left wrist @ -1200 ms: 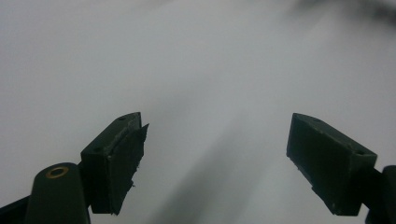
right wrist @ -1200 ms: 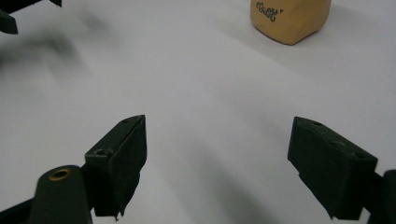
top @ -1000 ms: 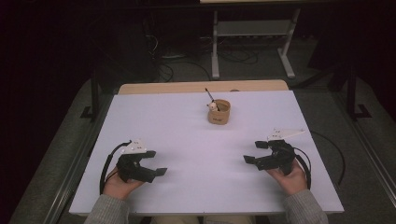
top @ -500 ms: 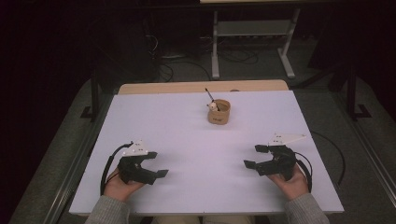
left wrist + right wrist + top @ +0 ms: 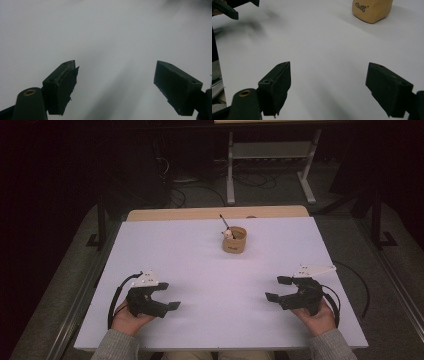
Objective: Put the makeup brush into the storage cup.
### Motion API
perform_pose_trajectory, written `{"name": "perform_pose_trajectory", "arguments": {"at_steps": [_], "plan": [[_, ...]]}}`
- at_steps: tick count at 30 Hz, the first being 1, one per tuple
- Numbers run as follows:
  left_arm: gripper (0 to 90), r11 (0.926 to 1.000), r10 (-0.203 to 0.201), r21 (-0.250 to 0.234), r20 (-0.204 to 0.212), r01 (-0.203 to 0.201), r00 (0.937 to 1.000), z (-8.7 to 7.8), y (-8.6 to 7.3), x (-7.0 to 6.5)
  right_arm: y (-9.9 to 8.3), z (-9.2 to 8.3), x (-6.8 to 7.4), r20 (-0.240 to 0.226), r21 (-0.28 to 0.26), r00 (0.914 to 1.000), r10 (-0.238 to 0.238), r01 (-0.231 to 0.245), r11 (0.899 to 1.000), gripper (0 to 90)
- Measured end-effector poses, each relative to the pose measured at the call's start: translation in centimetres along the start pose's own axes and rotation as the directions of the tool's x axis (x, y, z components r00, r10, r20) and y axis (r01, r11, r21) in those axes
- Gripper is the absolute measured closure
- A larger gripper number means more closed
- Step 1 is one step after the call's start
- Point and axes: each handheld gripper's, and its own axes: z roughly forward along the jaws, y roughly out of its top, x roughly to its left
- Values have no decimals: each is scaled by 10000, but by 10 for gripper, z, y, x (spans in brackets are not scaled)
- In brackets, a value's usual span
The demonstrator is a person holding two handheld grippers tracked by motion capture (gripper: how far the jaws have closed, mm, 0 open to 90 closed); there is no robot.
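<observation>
The tan rounded cup with dark lettering (image 5: 372,10) is cut off by the top edge of the right gripper view, its lettering too blurred to be read, while the small white-tipped item and thin dark stick (image 5: 225,225) standing in it are too small to be identified.

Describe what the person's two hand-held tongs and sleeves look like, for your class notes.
Both tongs, left and right, are black, each with two blocky, flat-faced jaws. A pale grey three-cornered plate sits on top of each, dotted with small marks. A black cable loops from each one. A brass-coloured ring shows near the base of one jaw. The sleeves are grey knit.
</observation>
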Motion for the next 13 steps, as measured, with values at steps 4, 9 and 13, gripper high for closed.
{"name": "perform_pose_trajectory", "arguments": {"at_steps": [4, 9, 13], "plan": [[181, 10000, 53, 23, 90, -54, 9999, 1, 0, -1, 0, 1, 1, -24, 42, 10000, -31, 32, 10000, 195], [187, 10000, 62, -23, 173, -62, 9998, 2, 0, -2, -1, 5, 2, -132, 300, 9998, -135, 139, 9995, 197], [189, 10000, 69, 8, 171, -69, 9998, 3, 1, -3, -1, 4, 3, -76, 361, 9997, -253, 256, 9990, 202]]}}
